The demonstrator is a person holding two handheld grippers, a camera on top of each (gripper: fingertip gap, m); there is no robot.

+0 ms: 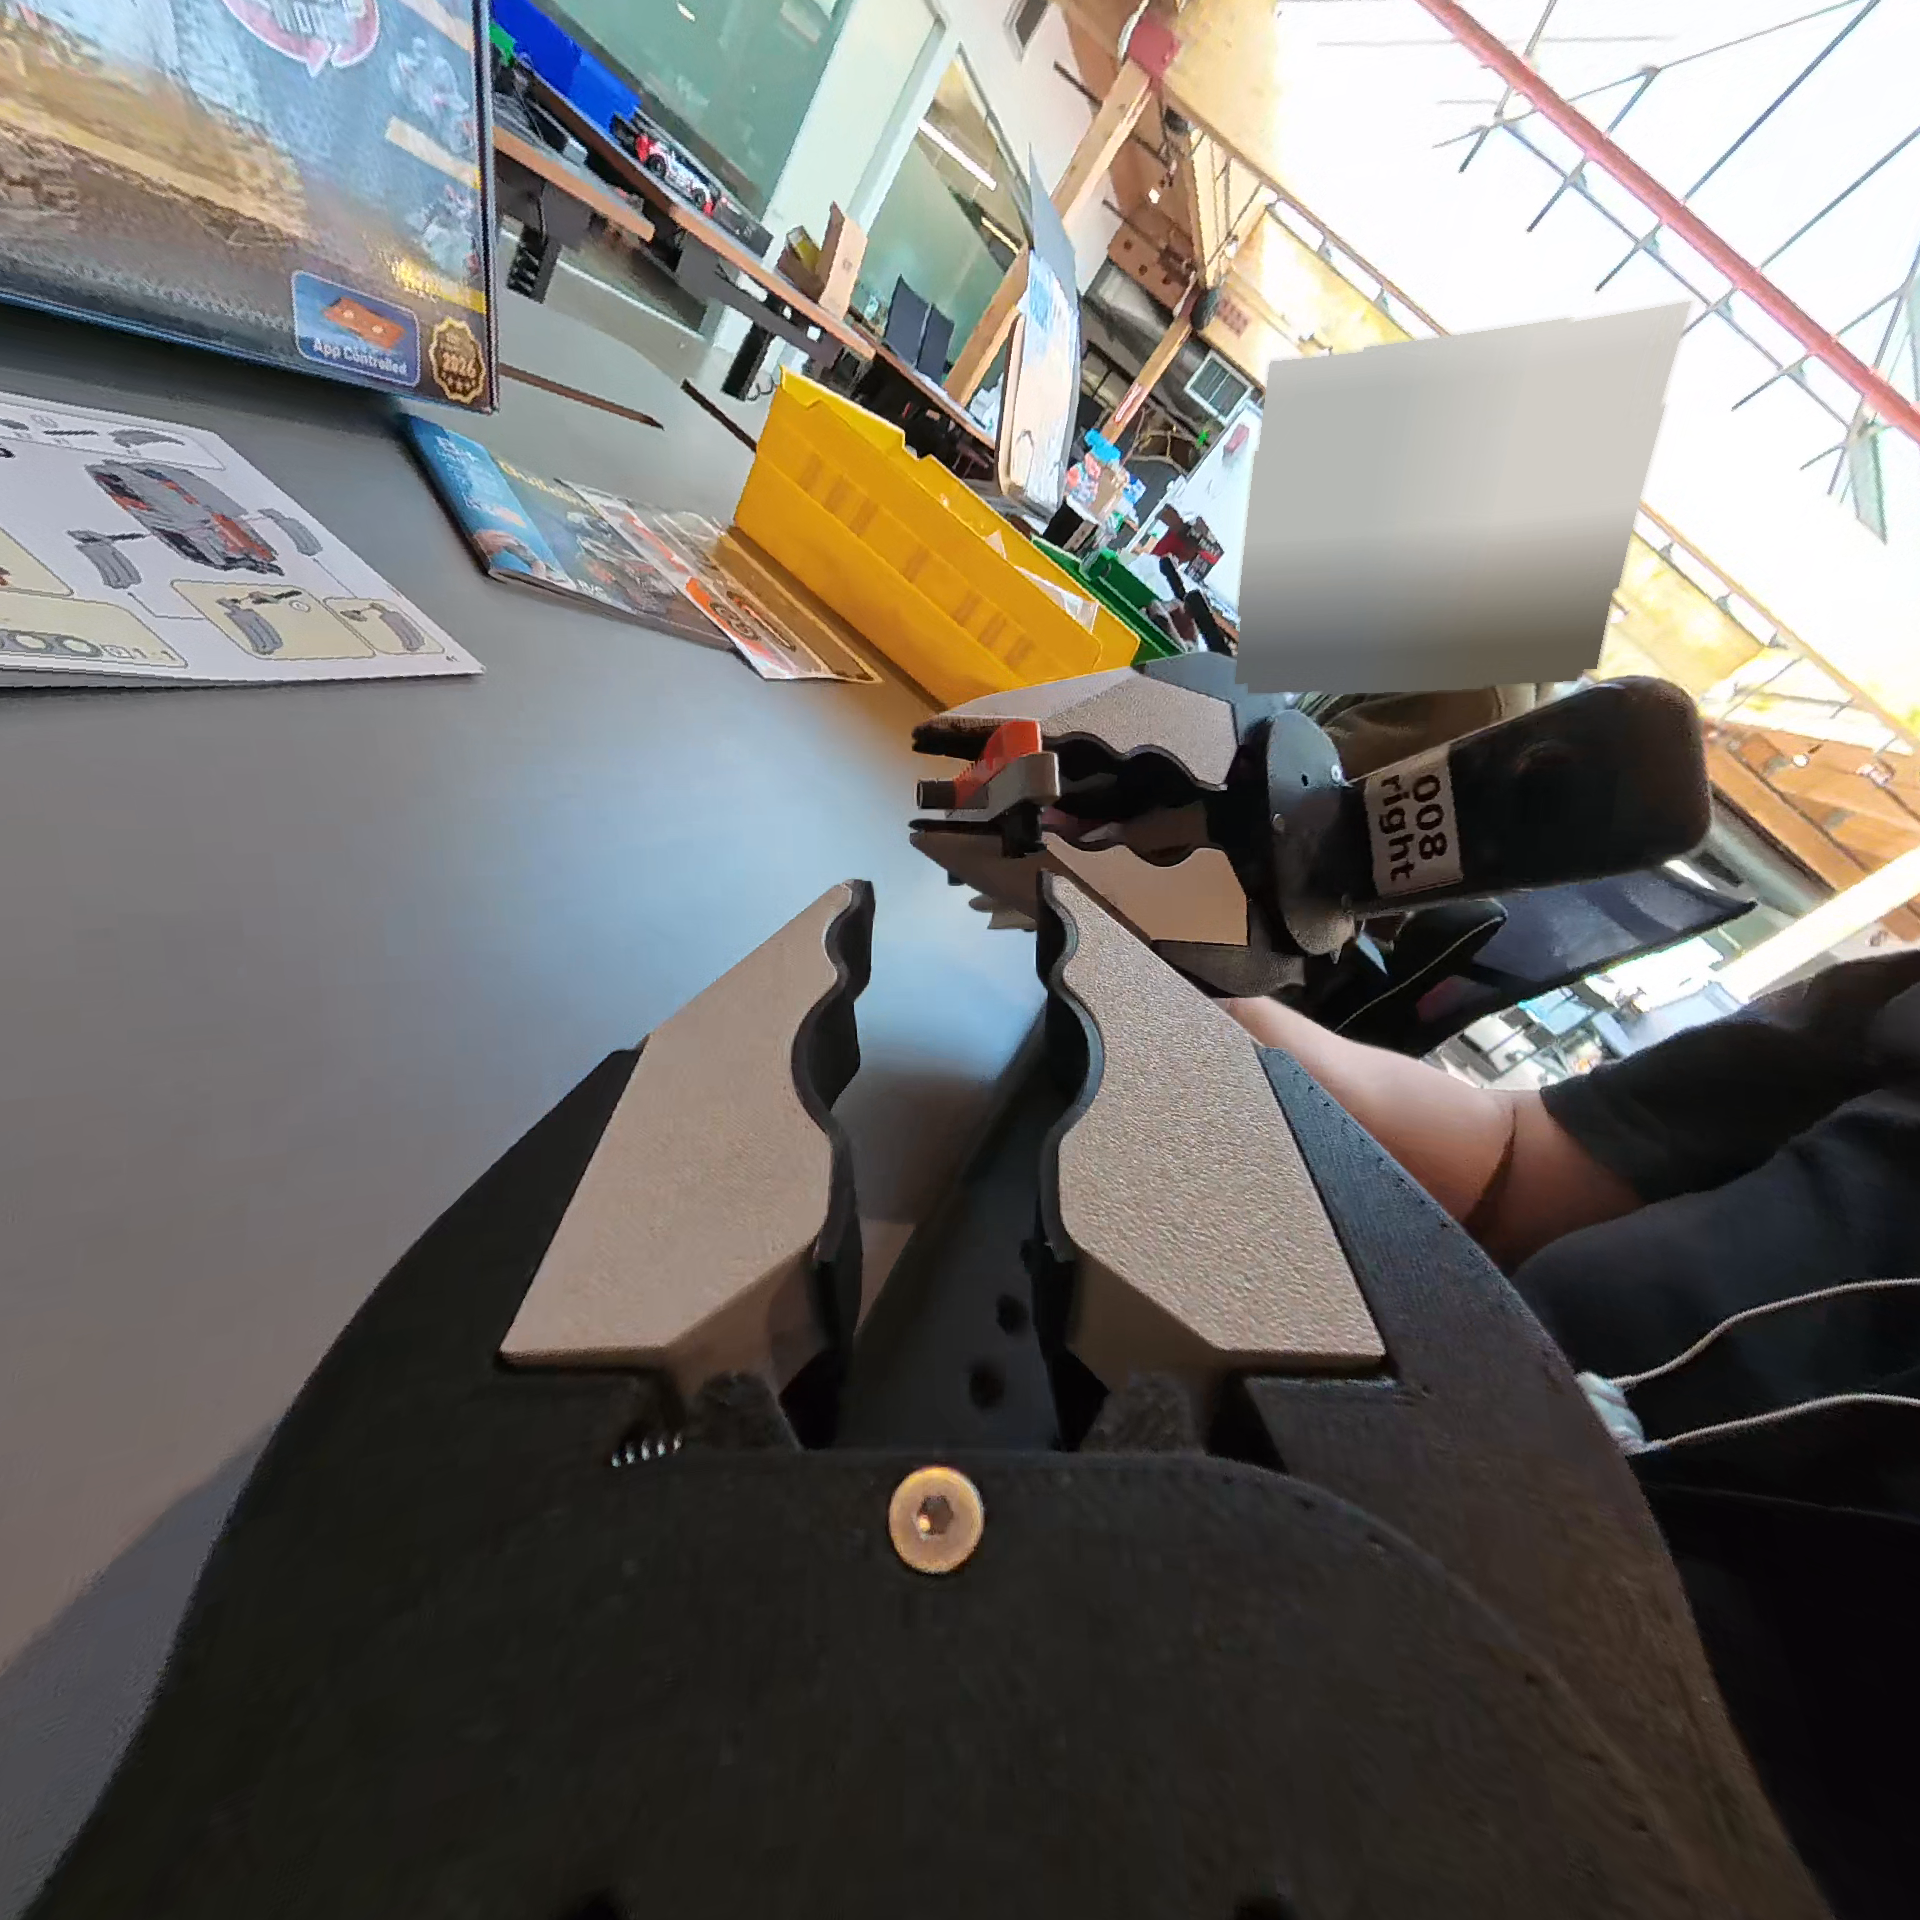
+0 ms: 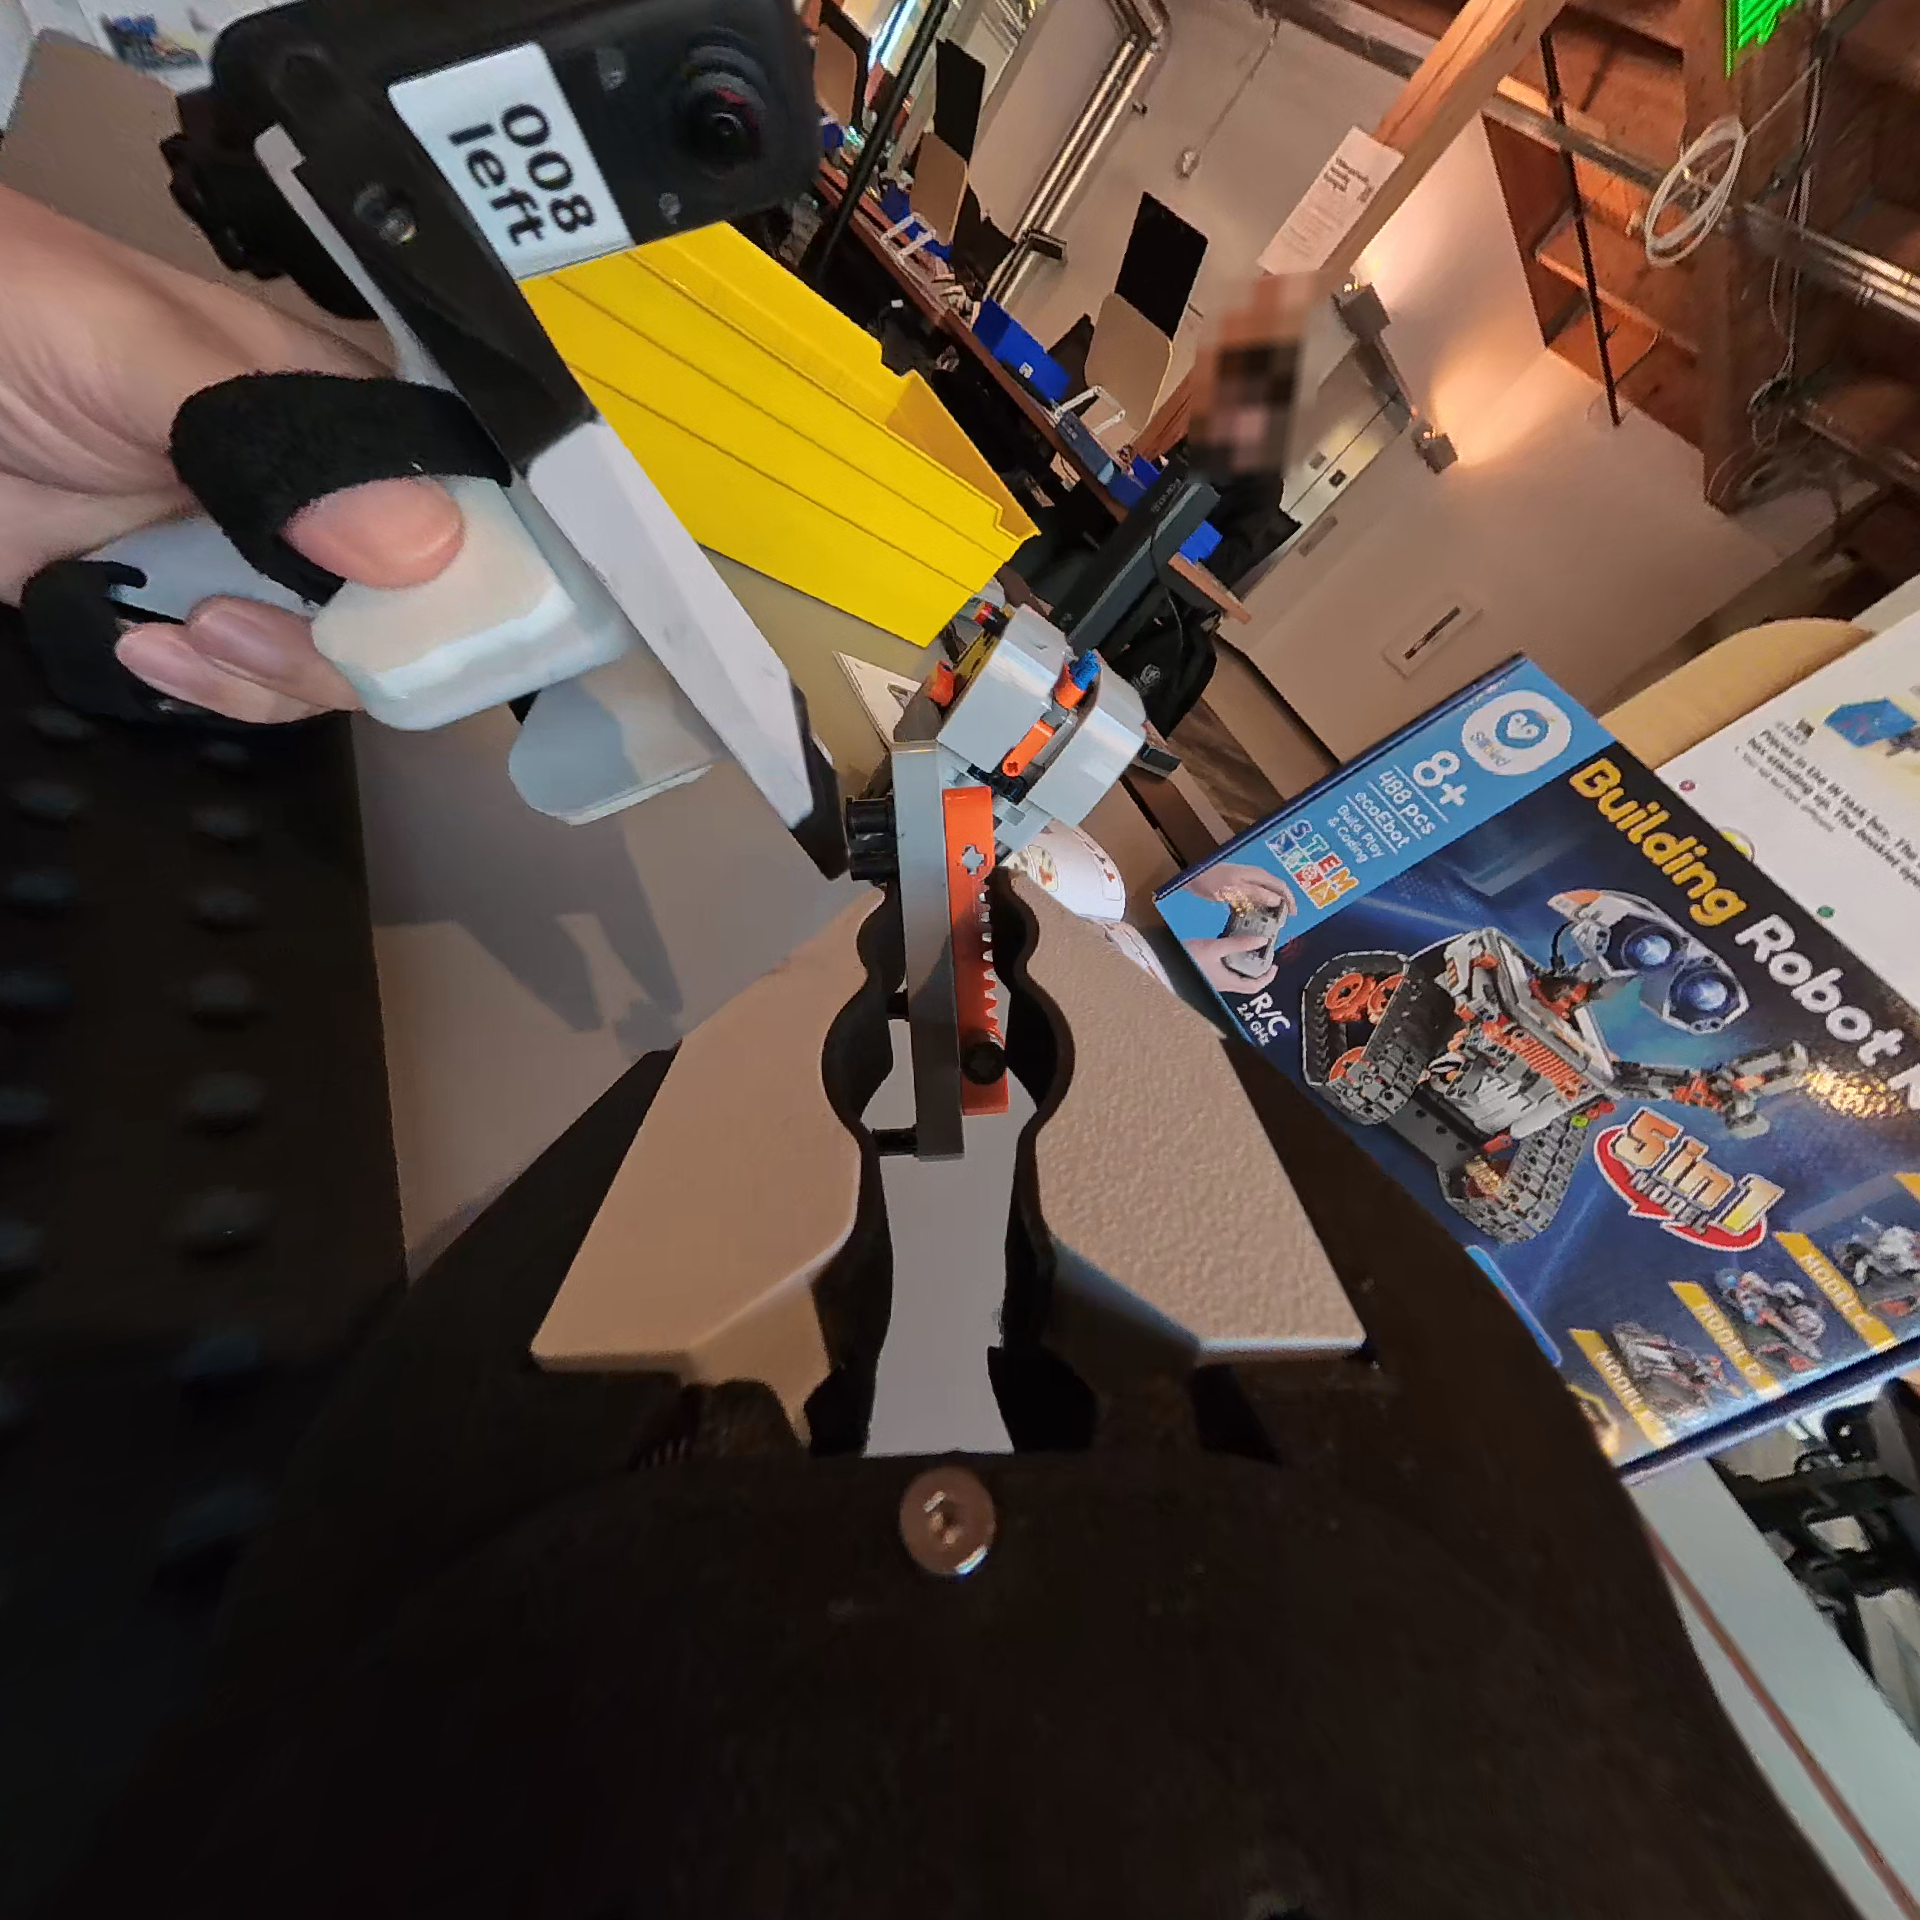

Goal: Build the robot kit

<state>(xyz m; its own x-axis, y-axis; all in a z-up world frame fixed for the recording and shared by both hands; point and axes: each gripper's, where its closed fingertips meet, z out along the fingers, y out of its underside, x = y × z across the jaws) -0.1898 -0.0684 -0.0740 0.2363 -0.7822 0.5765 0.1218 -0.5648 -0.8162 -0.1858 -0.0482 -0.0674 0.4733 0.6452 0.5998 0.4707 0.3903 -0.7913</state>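
My right gripper (image 2: 948, 935) is shut on a small brick assembly (image 2: 940, 997): a grey beam with an orange toothed rack and black pins. A grey block with orange and blue parts (image 2: 1039, 717) sits just beyond it; I cannot tell if they are joined. My left gripper (image 1: 951, 904) is open and empty, and its tips are close under the right gripper (image 1: 930, 790) and the held assembly (image 1: 1003, 764). In the right wrist view the left gripper (image 2: 805, 816), held by a hand, has its tip beside the assembly's black pin.
A yellow bin (image 1: 914, 540) (image 2: 790, 457) stands on the dark grey table (image 1: 468, 883). A blue building-set box (image 2: 1558, 1039) (image 1: 239, 177), an instruction sheet (image 1: 187, 561) and booklets (image 1: 603, 551) lie around. A person's forearm (image 1: 1434, 1122) is at the right. The grippers are tip to tip, or close to it.
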